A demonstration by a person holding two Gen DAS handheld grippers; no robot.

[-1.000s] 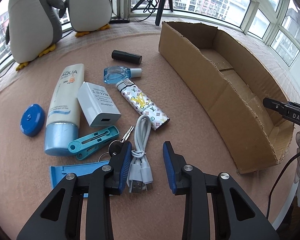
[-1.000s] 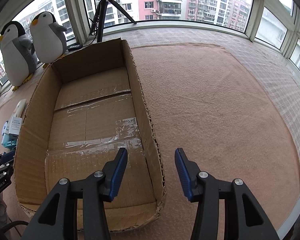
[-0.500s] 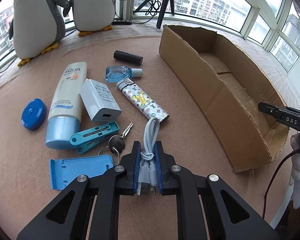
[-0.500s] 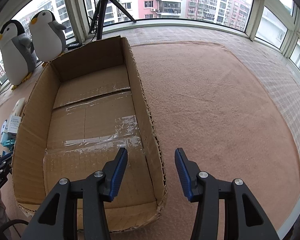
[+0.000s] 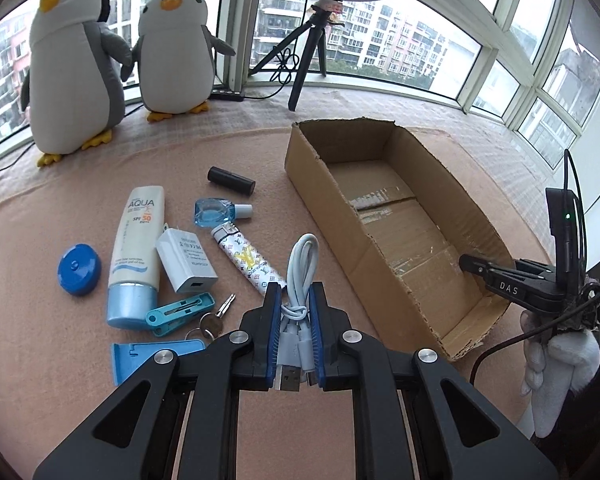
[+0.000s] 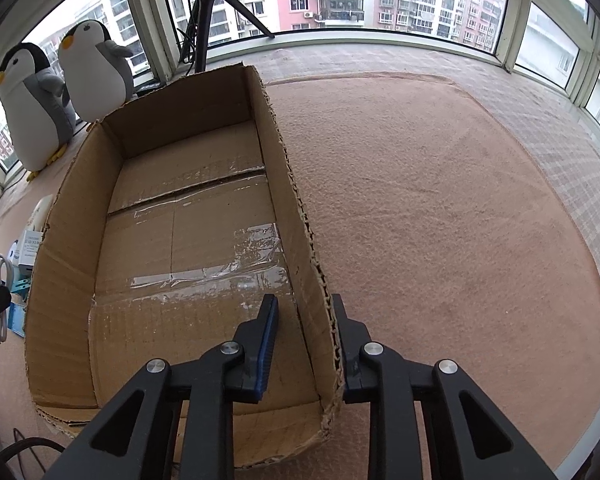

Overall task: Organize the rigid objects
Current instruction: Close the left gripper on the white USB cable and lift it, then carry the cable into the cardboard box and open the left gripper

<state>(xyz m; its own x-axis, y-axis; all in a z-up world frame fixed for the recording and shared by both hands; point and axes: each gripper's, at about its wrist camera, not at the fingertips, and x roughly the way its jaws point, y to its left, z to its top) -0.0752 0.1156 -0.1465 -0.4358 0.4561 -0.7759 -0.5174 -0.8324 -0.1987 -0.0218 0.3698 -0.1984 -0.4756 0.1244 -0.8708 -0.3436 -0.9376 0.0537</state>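
right claw (image 6: 305,340) has just closed astride the cardboard box (image 6: 76,216) near wall, one finger inside, one outside.

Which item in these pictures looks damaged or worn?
The cardboard box: its cut top edges are ragged, the near corner is frayed, and wrinkled clear tape patches its floor. Nothing looks spilled.

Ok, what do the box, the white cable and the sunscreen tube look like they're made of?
Box: corrugated cardboard, matte brown; fluted torn edges show, glossy clear tape across the floor. Cable: likely soft plastic or rubber sheath, smooth white, metal plug at the end. Sunscreen tube: probably squeezable plastic, slightly glossy white, with a pale blue cap.
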